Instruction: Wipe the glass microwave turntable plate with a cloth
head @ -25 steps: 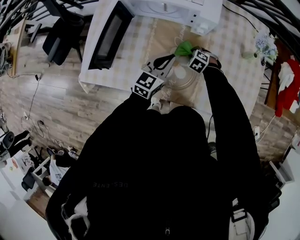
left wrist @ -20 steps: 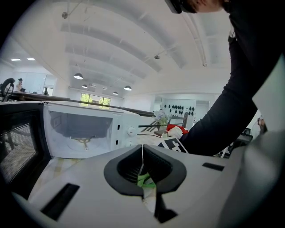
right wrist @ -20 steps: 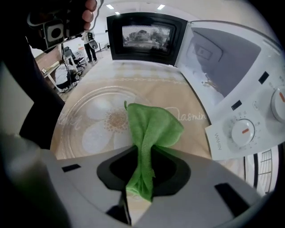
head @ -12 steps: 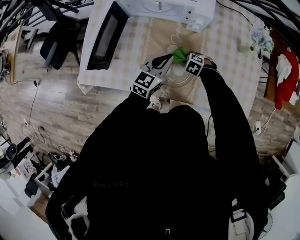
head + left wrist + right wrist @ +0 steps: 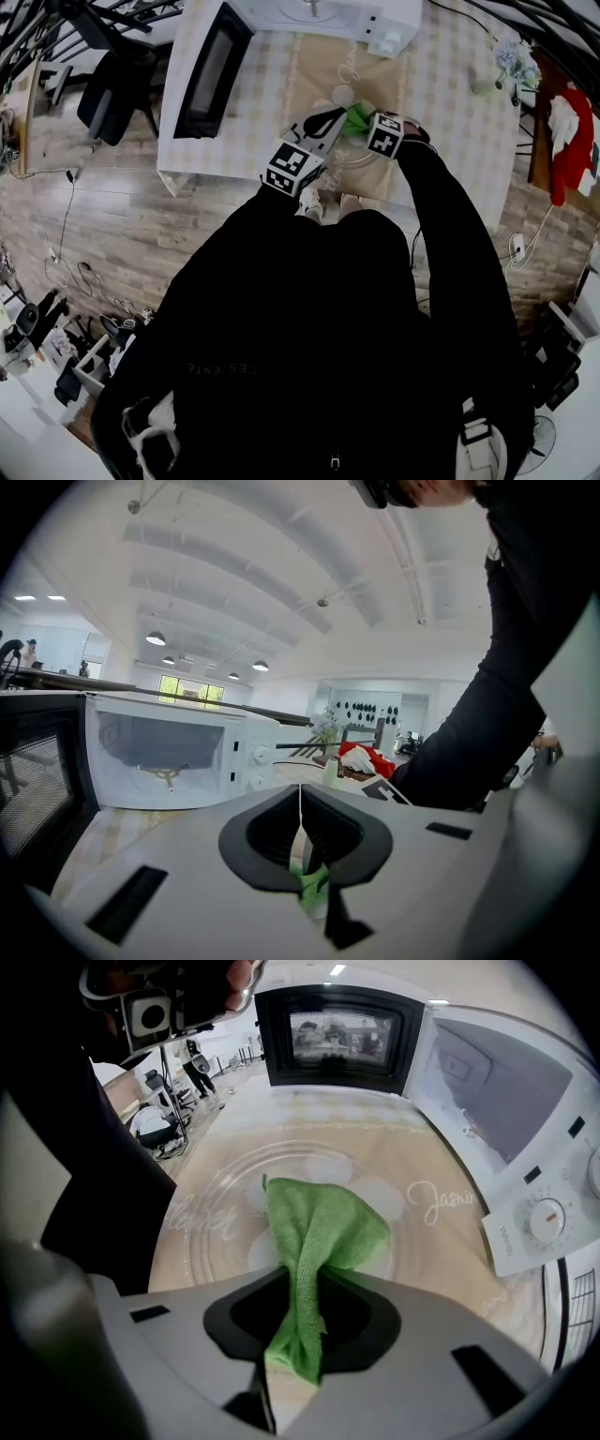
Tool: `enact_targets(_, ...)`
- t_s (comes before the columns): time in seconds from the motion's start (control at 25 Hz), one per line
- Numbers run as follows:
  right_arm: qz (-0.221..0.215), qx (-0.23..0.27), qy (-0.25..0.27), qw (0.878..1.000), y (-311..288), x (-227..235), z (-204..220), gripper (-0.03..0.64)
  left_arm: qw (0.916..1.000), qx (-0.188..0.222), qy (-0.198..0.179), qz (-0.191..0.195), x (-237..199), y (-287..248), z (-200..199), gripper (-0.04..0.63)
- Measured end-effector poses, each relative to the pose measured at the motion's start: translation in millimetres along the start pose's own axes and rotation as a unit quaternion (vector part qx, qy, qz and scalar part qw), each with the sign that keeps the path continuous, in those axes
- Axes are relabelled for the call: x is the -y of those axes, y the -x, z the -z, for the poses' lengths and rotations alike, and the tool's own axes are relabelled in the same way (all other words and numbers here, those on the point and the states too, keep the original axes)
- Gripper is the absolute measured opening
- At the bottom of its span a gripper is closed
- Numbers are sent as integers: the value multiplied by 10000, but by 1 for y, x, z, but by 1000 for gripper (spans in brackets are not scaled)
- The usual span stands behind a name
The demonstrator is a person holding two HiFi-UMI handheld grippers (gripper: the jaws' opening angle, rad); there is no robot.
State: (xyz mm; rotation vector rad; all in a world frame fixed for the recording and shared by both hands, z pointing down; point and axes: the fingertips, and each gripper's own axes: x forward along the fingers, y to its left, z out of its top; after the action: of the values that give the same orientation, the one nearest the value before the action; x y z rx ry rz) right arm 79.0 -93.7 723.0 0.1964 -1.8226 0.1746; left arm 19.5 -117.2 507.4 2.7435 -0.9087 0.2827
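Observation:
The round glass plate (image 5: 220,1241) sits over a tan mat (image 5: 323,66) on the table, in front of the open microwave. My right gripper (image 5: 298,1321) is shut on a green cloth (image 5: 319,1227), whose free end lies spread on the middle of the plate. In the head view that cloth (image 5: 354,116) shows just left of the right gripper (image 5: 367,124), over the plate (image 5: 354,156). My left gripper (image 5: 323,122) reaches to the plate's near-left rim. In the left gripper view its jaws (image 5: 302,841) stand closed on a thin pale edge, the plate's rim, with green behind.
A white microwave (image 5: 309,11) stands at the table's far side, its dark door (image 5: 211,70) swung open to the left. The control panel (image 5: 530,1222) is close on the right. A small flower vase (image 5: 502,66) stands at the table's right; a dark chair (image 5: 112,80) stands off to the left.
My right gripper has drawn the green cloth across the plate, nearer to me and to the left gripper. The left gripper has stayed in place on the rim.

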Motion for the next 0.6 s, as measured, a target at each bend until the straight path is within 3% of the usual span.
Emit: enact_targets(0.6,-210,38,-60,9998,0,-50,1,101,9998,45,-26,213,7,2,-5,21)
